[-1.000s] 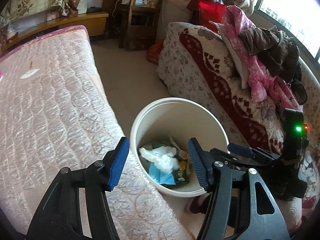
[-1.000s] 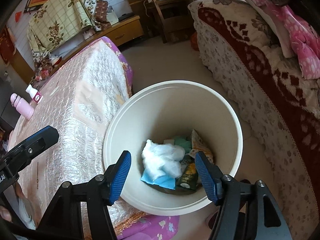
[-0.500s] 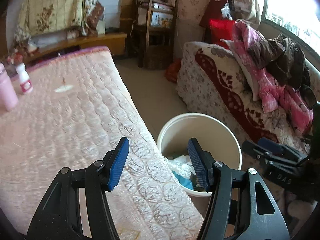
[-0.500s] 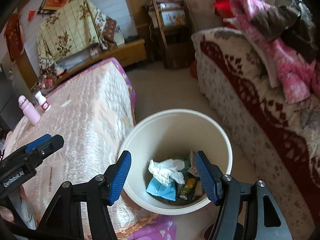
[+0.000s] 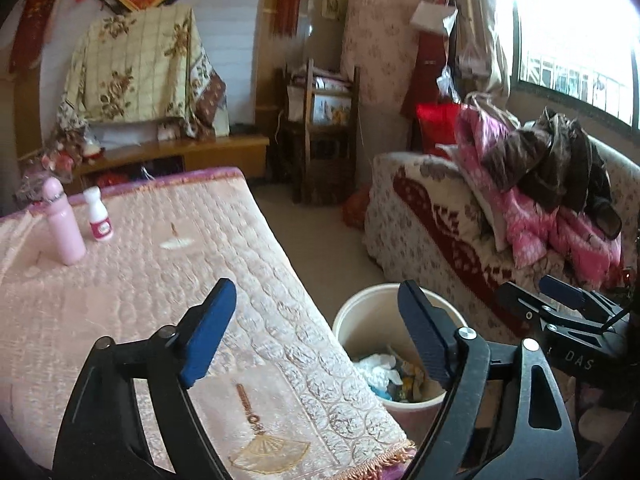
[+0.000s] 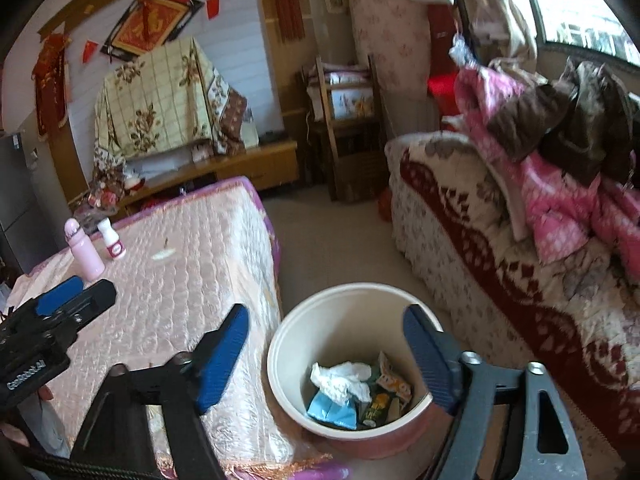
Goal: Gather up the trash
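Lower centre of the right wrist view, the right gripper (image 6: 324,354) has its blue pads spread wide with nothing between them; its jaws have just been opening. The left gripper (image 5: 316,336), bottom centre of its own view, is likewise spread and empty, and its jaws have also just been opening.

Just beyond the right gripper's pads a cream bucket (image 6: 288,344) stands on the floor, touching the fringed near corner of the table's cover. Inside lies the trash: a crumpled white tissue (image 6: 342,380), a blue packet (image 6: 330,408) and printed wrappers (image 6: 390,386).

Filling the left half of both views is a table under a pink quilted cloth (image 5: 132,280), mostly bare. At its far left end, upper left of the frame, a pink bottle (image 5: 64,224) and a small white bottle (image 5: 98,220) stand upright just beside each other; a small pale scrap (image 5: 176,243) lies to their right.

On the right runs a sofa with a red-and-cream cover (image 5: 436,216), piled with pink and brown clothing (image 5: 548,184). Between table and sofa a strip of beige floor (image 5: 320,248) leads up the frame to a wooden chair (image 5: 324,136) and a low wooden cabinet (image 5: 208,152) at the far wall.
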`<state>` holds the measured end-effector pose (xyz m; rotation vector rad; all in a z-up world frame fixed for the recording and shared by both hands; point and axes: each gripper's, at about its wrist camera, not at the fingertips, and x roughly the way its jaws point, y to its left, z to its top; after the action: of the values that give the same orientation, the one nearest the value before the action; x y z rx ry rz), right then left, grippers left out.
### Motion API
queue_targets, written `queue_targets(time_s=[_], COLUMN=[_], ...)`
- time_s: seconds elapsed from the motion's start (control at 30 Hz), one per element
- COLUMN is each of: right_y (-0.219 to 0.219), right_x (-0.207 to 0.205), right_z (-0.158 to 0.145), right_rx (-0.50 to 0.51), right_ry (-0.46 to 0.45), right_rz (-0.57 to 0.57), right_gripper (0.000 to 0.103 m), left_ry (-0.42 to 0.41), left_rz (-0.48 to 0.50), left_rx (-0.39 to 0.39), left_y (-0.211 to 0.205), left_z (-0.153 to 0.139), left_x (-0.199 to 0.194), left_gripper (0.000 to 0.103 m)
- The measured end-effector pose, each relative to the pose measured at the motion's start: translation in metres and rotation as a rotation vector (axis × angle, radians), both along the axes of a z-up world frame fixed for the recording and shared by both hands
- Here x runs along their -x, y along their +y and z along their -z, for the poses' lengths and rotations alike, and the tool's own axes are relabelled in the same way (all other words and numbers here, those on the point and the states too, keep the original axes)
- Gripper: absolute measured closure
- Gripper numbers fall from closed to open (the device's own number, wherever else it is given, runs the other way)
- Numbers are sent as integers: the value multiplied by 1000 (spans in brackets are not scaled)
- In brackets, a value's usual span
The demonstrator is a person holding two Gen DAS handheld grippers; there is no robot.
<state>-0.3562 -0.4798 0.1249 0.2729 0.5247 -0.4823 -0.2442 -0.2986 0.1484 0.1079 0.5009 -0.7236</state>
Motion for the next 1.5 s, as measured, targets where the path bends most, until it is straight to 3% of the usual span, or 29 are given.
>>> queue_targets(time_s=[0.23, 0.37, 0.93, 1.17, 1.5], right_y=[15, 20, 34, 36, 38], right_x=[11, 17, 32, 32, 35], right_z=[-20, -28, -45, -47, -51], right_rx=[47, 82, 128, 130, 136], right_ry=[-50, -69, -110, -108, -110], right_rz=[10, 24, 35, 33, 39], right_gripper=[17, 11, 8, 8, 8], left_ry=[-15, -33, -34, -75, -73], left_rz=[-2, -7, -28, -33, -31], left_rx=[27, 37, 74, 44, 41], left_y=[13, 18, 29, 26, 24], left_z=[-14, -19, -28, -31, -30], left_x=[9, 14, 20, 29, 31], left_gripper=[18, 18, 18, 18, 18])
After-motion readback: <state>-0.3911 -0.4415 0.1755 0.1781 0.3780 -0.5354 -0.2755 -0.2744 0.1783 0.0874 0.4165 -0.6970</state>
